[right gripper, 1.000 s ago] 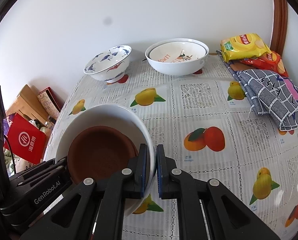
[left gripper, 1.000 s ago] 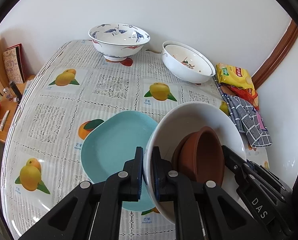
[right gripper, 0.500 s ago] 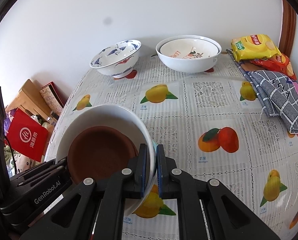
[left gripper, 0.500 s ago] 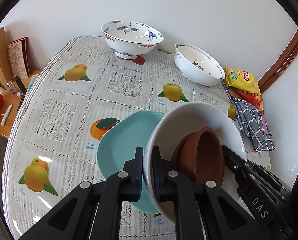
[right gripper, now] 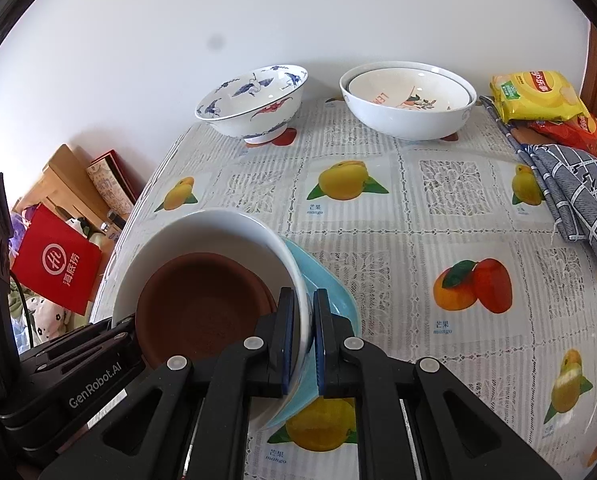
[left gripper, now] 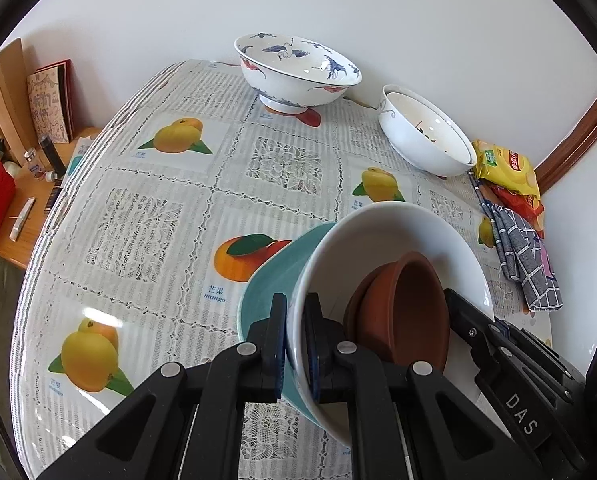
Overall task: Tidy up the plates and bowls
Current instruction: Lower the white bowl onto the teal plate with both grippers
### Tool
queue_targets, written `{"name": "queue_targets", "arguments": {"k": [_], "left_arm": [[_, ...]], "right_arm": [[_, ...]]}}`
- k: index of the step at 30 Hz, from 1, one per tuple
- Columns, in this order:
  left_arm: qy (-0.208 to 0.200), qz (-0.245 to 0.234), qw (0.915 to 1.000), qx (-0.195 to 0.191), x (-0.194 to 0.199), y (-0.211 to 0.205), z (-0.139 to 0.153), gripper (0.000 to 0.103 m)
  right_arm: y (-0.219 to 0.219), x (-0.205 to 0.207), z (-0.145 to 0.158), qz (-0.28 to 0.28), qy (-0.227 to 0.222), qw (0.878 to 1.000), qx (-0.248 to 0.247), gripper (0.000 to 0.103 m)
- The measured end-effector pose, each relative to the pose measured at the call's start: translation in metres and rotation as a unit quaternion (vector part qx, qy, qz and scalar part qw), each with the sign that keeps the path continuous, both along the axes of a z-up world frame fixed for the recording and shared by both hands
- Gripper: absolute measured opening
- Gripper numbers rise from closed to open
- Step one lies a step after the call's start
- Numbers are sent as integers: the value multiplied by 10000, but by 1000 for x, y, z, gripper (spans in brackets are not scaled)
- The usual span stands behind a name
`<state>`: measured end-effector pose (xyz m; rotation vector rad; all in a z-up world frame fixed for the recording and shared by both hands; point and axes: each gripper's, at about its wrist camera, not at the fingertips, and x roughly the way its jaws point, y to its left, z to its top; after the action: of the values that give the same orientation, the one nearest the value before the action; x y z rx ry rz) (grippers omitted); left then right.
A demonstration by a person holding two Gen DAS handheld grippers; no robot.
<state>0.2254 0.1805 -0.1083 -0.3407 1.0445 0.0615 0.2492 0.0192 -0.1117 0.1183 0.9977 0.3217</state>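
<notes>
My black plastic left gripper [left gripper: 294, 344] and right gripper [right gripper: 303, 342] clamp a glossy white glazed bowl [left gripper: 394, 236] holding matt, rough-looking terracotta dishes [right gripper: 202, 308]. Beneath sits a smooth teal plate [left gripper: 270, 284]; the table's [right gripper: 418, 220] cover looks like shiny plastic.

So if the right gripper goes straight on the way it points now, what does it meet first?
The right gripper is shut on the white bowl and teal plate. Straight on it probably meets the fruit-print tablecloth, short of the nested white bowls; depth is unclear.
</notes>
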Motion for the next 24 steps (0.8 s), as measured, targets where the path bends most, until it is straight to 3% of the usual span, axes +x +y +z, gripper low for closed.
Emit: {"name": "queue_targets", "arguments": {"k": [13,24], "left_arm": [[304,86,9995,-17,8,7,-31,9],[167,6,9999,-19,11,7,-33,10]], "right_arm": [[10,11,-33,115,338,9993,-62,9],[9,14,-37,241,239,9993,-128,10]]}}
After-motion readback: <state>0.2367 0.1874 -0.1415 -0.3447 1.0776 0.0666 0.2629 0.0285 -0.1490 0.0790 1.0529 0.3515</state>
